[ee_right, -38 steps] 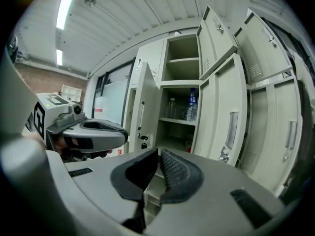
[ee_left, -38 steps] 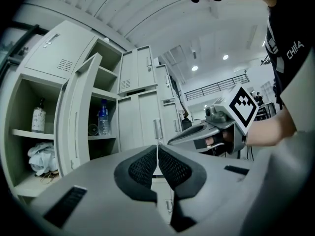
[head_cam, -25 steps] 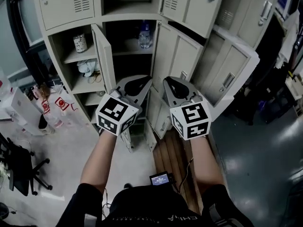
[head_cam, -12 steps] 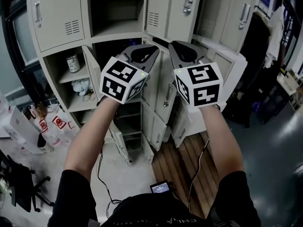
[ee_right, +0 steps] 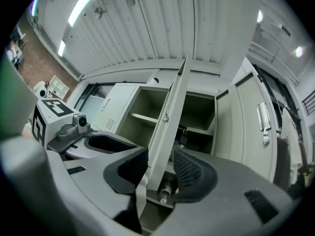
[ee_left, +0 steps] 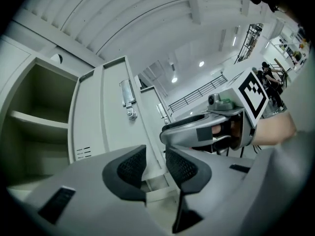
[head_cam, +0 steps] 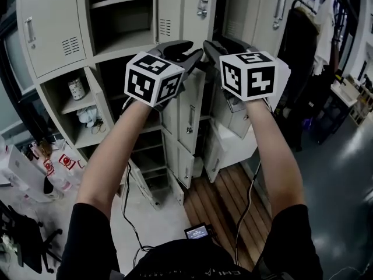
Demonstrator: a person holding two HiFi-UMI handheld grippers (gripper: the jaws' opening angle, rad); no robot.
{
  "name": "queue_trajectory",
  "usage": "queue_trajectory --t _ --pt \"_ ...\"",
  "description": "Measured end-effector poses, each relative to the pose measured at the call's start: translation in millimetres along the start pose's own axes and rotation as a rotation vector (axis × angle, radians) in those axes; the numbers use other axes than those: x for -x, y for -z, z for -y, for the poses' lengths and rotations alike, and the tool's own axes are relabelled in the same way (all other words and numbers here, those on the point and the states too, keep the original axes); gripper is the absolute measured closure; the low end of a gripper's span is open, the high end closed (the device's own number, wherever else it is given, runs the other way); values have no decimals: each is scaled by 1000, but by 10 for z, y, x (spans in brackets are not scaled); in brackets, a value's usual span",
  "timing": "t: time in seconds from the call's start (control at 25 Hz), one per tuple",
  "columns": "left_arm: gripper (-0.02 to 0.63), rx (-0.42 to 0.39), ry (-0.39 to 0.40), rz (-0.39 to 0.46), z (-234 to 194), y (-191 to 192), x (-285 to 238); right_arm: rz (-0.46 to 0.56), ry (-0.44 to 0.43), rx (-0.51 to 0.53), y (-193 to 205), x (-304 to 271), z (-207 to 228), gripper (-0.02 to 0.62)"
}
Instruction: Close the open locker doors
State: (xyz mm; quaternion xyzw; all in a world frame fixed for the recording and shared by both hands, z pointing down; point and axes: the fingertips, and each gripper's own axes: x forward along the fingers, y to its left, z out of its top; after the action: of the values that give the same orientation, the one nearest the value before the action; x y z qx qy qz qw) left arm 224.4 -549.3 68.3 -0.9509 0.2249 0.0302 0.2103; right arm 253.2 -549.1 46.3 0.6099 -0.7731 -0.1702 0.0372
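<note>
Sheet steel, pale grey-beige paint: lockers (head_cam: 55, 34) in a bank, with several doors standing out. The nearest is an upper door (ee_right: 170, 127), which shows edge-on between two open bays in the right gripper view. The left gripper view faces a panel with louvre slots and a chrome latch handle, probably the same door. Right claw (ee_right: 160, 168): jaws have just been opening and now stand apart; the door's edge shows in the gap, pads not pressing on it. Left claw (ee_left: 156, 163): pads a narrow gap apart, nothing between. Judgement: the panel is thin, stiff and light, and should swing freely on its hinges. The paint looks smooth, so a pinch could slip. Best contact is probably the free edge near the latch, pushed flat toward the frame. A hard shove could make it slam or bounce back.
</note>
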Motion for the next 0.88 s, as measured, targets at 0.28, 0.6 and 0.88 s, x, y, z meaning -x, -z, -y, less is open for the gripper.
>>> queue_trajectory --t 0.28,0.6,0.88 --pt "491 -30 -46 -15 -36 7 18 -3 -60 -73 73 -119 51 440" --pt "509 -48 -104 -45 -184 43 162 16 -65 -99 61 -184 14 467" --pt "534 -73 -155 -81 -334 17 419 44 -124 -104 -27 -184 -301 468"
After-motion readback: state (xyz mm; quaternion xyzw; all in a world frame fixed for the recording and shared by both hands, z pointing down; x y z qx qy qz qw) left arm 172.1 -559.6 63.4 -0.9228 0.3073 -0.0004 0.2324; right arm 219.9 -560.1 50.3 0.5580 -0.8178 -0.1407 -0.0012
